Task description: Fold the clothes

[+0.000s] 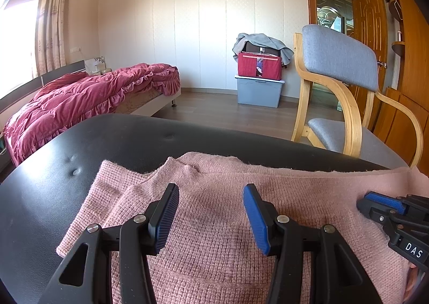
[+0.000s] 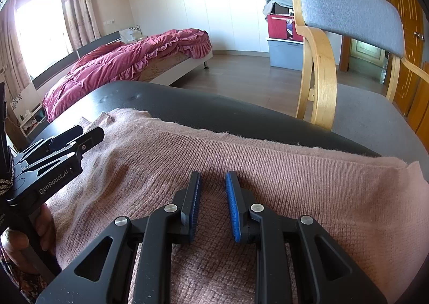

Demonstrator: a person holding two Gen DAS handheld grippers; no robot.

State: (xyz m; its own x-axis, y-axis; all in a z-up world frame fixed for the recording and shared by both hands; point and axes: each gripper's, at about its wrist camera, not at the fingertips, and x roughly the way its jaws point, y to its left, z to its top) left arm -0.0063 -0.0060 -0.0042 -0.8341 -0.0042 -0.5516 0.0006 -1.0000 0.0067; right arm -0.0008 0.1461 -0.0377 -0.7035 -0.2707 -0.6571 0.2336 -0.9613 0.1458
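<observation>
Black fingers with blue pads are sitting at the bottom of both pictures, and they belong to the two grippers. In the left wrist picture the left gripper point(image 1: 211, 213) is hovering low over the pink sweater point(image 1: 214, 223) with its fingers spread wide and nothing between them. In the right wrist picture the right gripper point(image 2: 212, 202) is pointing across the same sweater point(image 2: 268, 183) with only a small gap between its pads, and no cloth is caught there. The sweater is lying spread over the black padded table point(image 1: 107, 143), filling the lower half of both pictures, and its far edge is running along the middle of the frame. At the left of the left wrist picture, one part is lying doubled over another, so some of it may be folded, but I cannot tell how much. It is looking thick, soft and floppy, with a bumpy knit, so it is probably light and will sag and stretch if pulled hard. The fuzzy yarn is likely giving the ribbed pads a good hold, so it should not slip. A good place to pinch it is along an edge or a corner, with both grippers well apart so it is lifting evenly. A gray chair point(image 1: 340, 63) is standing behind the table at the right of the frame.
</observation>
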